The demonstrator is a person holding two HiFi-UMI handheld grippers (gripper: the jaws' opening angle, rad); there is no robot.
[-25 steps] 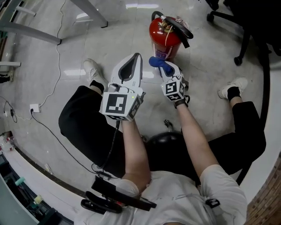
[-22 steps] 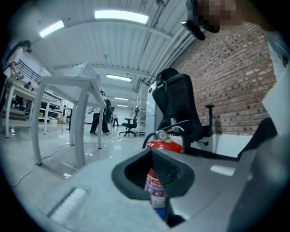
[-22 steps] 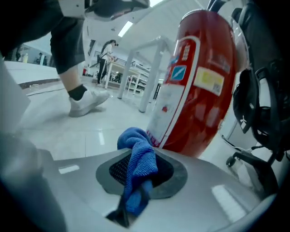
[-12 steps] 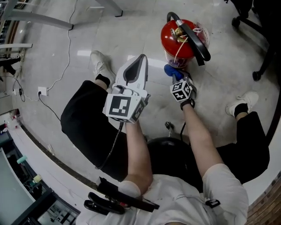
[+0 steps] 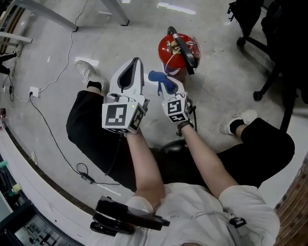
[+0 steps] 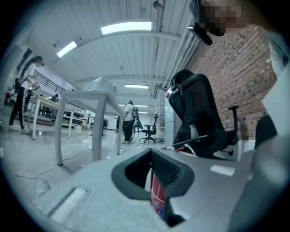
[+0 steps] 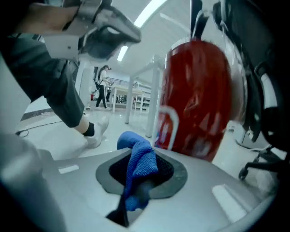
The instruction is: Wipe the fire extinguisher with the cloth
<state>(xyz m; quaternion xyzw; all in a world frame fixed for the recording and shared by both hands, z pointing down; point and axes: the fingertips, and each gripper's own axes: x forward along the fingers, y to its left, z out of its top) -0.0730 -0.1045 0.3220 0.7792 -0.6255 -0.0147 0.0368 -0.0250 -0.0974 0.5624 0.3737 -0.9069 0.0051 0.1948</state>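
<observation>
A red fire extinguisher point(image 5: 174, 50) with a black handle and hose stands on the floor. In the right gripper view its body point(image 7: 199, 104) fills the space just beyond the jaws. My right gripper point(image 5: 166, 86) is shut on a blue cloth point(image 5: 159, 79), which bunches out of the jaws point(image 7: 138, 165) at the extinguisher's lower left side; I cannot tell whether it touches. My left gripper point(image 5: 136, 62) is held up to the left of the extinguisher, shut and holding nothing. Through its narrow slot point(image 6: 156, 190) a strip of the red cylinder shows.
I sit on a stool with my shoes point(image 5: 86, 72) point(image 5: 236, 122) spread on the glossy floor. Black office chairs point(image 5: 269, 43) stand at the right, white table legs point(image 5: 113, 12) at the top, and a cable point(image 5: 57, 62) with a socket point(image 5: 32, 91) at the left.
The head view has swung, so everything sits further left. The right gripper and cloth have shifted slightly left along the extinguisher's near side. The left gripper stays raised and shut.
</observation>
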